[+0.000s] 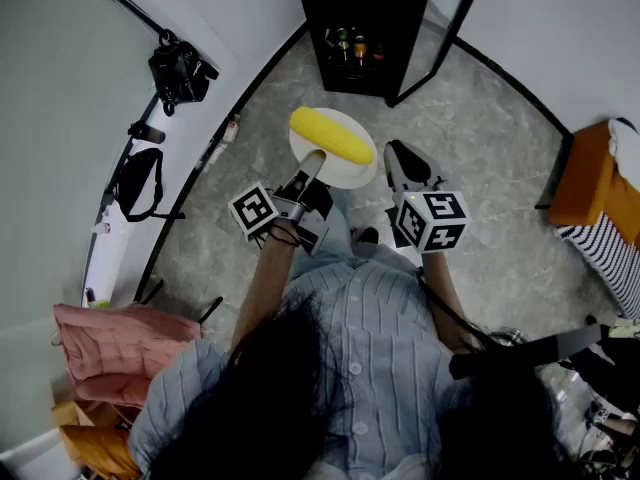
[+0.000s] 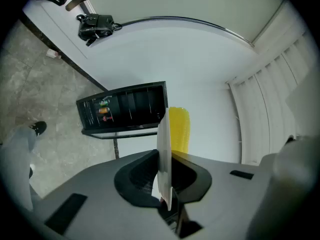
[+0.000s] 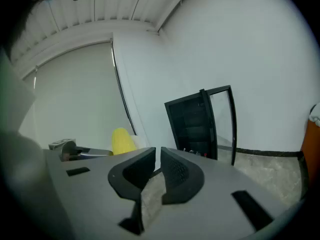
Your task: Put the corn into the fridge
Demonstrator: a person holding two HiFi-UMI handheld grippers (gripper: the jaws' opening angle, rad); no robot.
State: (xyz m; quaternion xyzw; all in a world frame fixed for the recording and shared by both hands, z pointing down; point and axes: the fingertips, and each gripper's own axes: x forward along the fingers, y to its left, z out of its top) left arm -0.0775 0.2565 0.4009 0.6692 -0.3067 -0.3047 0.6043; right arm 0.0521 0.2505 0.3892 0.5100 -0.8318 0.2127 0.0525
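The left gripper clamps the rim of a round white plate carrying the yellow corn cob. The small black fridge stands ahead, its glass door open and bottles inside. The right gripper, jaws nearly together, holds nothing.

No legible words, brands or numbers anywhere. Only black-and-white square marker patterns on the left white cube and the right white cube, without letters or digits. Labels on small coloured bottles inside the black glass-door fridge too small to read.

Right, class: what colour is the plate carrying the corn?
The plate is white, under the yellow corn; the head view shows it best.
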